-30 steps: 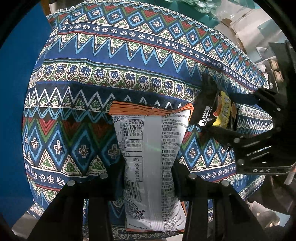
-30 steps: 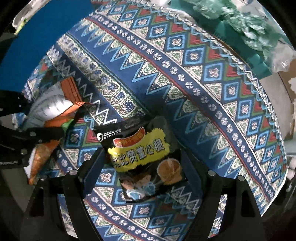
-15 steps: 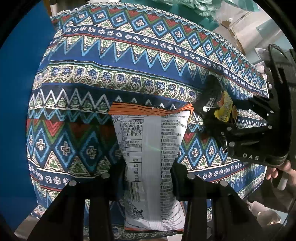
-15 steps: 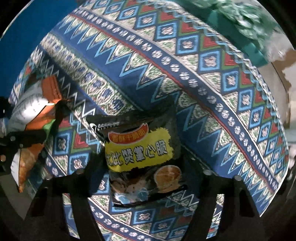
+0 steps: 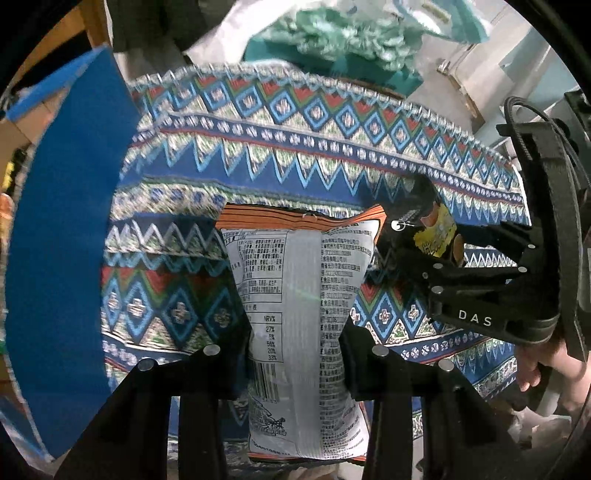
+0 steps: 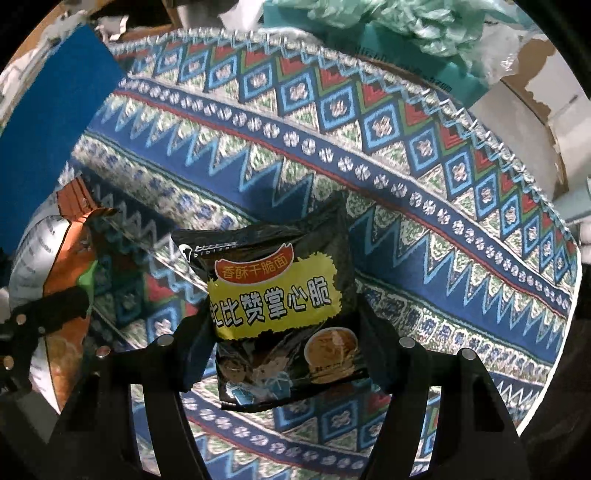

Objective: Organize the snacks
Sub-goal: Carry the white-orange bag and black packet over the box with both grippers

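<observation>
Snacks, two packets, both held above the patterned blue, red and green woven tablecloth; neither rests on it.

Left gripper: jaws closed partway onto the silver foil snack bag with orange sealed top edge, pinching it at its narrowed waist, printed back panel and barcode facing the camera. Bag hangs lengthwise along the fingers, orange seam pointing away. Grip low on the bag likely keeps the puffed upper part free and uncrushed.

Right gripper: jaws closed on the black crinkly noodle-snack packet with yellow label and Chinese lettering, clamped at both side edges, front face up toward the camera. Held flat and level, probably for laying down label-up.

Each hand carries one item, so I judge this a carry stage, placement not yet made. No tray or box for the snacks is identifiable; flat blue board stands at the cloth's left edge, purpose unclear.

View differences:
- Left wrist view shows the right gripper from the side, the black packet edge-on between its fingers, and the person's hand on the handle.
- Right wrist view alone shows the black packet's label, and at left the silver bag's orange front face.
- Crumpled pale green plastic sheeting beyond the table's far edge appears in both.
</observation>
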Demonstrator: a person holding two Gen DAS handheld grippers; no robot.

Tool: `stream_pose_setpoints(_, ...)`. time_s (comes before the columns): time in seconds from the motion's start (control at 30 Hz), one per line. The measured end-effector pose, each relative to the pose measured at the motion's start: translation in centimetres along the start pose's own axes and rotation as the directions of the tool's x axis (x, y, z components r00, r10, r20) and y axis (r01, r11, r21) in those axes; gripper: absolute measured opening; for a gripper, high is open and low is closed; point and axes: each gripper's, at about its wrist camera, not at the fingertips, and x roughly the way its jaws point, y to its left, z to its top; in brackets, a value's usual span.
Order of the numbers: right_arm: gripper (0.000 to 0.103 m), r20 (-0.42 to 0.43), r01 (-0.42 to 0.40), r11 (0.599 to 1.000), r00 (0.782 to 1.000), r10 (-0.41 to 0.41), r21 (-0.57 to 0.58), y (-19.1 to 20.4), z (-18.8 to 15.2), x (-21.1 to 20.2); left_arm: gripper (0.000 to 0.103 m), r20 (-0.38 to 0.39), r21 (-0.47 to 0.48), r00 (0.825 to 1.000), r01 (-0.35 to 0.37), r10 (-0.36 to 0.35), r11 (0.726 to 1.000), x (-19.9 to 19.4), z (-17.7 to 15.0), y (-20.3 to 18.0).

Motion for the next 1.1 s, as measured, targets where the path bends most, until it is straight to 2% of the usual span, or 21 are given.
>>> stream_pose_setpoints(0.27, 0.069, 0.074, -0.011, 1.000, 0.997, 0.009, 0.029, 1.9, 2.1, -4.8, 0.040, 0.086, 0.006, 0.996, -0.018, 0.018, 1.000, -3.8, -0.1, 1.1)
stream_pose_setpoints(0.4, 0.069, 0.107, -0.028, 0.999, 0.994, 0.024, 0.041, 2.6, 1.5, -7.6, 0.040, 0.120, -0.004, 0.993, -0.019, 0.019, 1.000, -5.4, 0.0, 2.0)
stream_pose_setpoints(0.57, 0.069, 0.154, -0.049, 0.998, 0.987, 0.042, 0.043, 5.6, 0.8, -10.3, 0.040, 0.158, -0.024, 0.987, -0.007, 0.011, 1.000, -7.8, 0.1, 3.6)
stream_pose_setpoints(0.8, 0.069, 0.204, -0.079, 0.997, 0.976, 0.073, 0.020, 9.5, 3.4, -12.3, 0.039, 0.223, -0.066, 0.974, -0.009, 0.024, 0.998, -11.6, 0.4, 7.3)
stream_pose_setpoints(1.1, 0.069, 0.227, -0.106, 0.994, 0.968, 0.107, -0.017, 14.7, 7.7, -13.5, 0.039, 0.288, -0.146, 0.952, -0.064, 0.104, 0.987, -15.3, 1.0, 14.1)
